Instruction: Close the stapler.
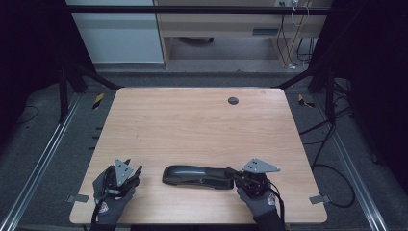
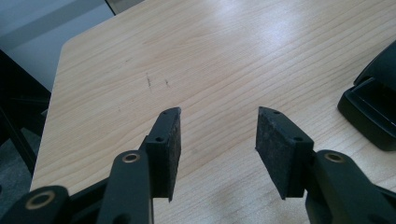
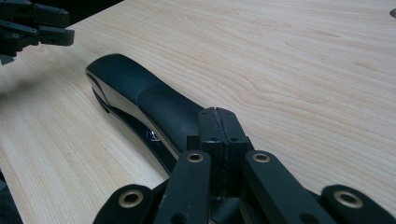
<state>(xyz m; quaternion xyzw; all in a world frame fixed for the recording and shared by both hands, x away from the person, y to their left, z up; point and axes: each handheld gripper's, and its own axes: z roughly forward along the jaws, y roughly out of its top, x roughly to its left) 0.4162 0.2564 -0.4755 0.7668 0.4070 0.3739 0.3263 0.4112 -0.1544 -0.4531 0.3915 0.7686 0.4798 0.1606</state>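
A long black stapler (image 1: 195,175) lies on its base near the front edge of the wooden table (image 1: 192,120), pointing left to right. At its right end is my right gripper (image 1: 230,172), held by a gloved hand. In the right gripper view that gripper (image 3: 217,126) is shut, pads pressed flat together with nothing between them, tips at the stapler's (image 3: 140,93) rear end; whether they touch it I cannot tell. My left gripper (image 1: 136,172) hovers a short way left of the stapler, open and empty. Its jaws (image 2: 217,135) frame bare wood, with the stapler's front end (image 2: 373,107) off to the right.
A small dark round grommet (image 1: 233,100) sits in the table top at the back right. Black frame legs and metal rails flank the table, and cables (image 1: 332,159) lie on the floor to the right. A wooden desk (image 1: 231,24) stands beyond the far edge.
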